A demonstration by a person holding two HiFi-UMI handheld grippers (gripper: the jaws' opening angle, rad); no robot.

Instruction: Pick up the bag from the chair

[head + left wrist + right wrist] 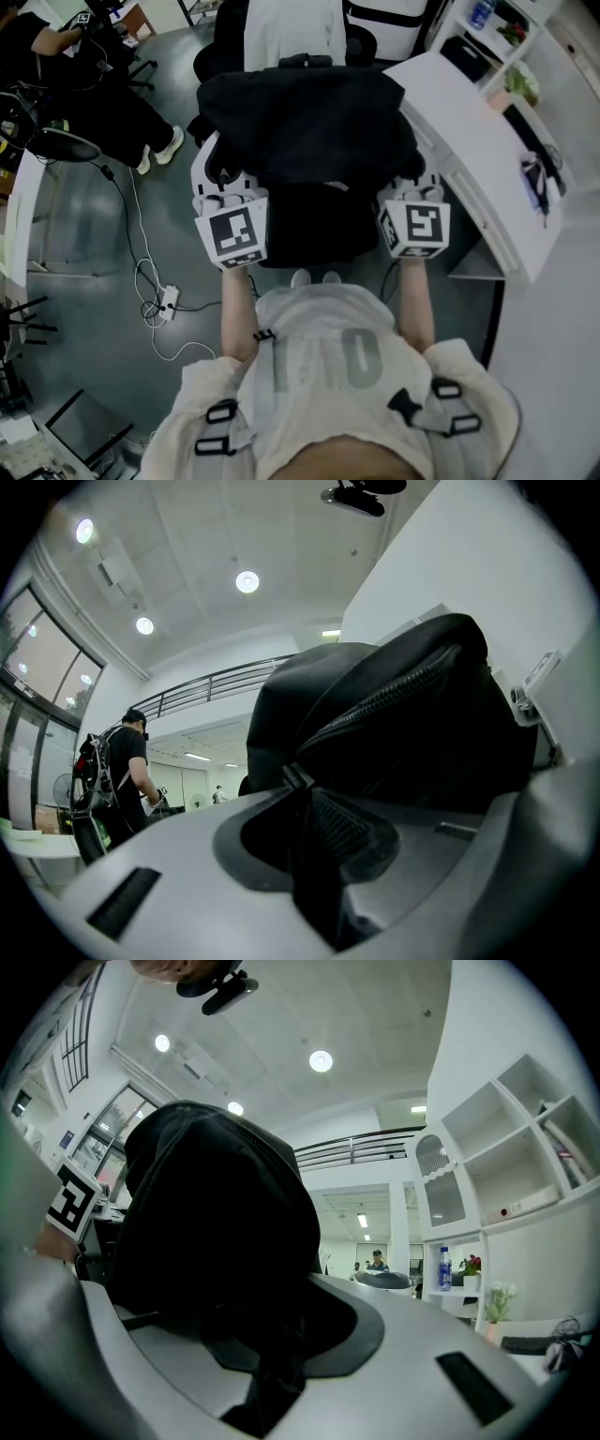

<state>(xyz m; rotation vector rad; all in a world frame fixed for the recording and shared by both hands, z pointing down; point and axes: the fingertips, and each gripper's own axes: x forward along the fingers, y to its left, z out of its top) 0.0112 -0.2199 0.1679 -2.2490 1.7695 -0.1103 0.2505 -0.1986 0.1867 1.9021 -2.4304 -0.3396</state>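
Bag [309,127] — black, slung between both grippers over what seems the chair's [314,234] front edge. The head view hides the jaws. The left gripper [305,808] view shows them pinching a strap [319,892]; the right gripper [272,1354] view — pinching dark bag fabric.

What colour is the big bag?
The bag is black all over. It shows best in the head view.
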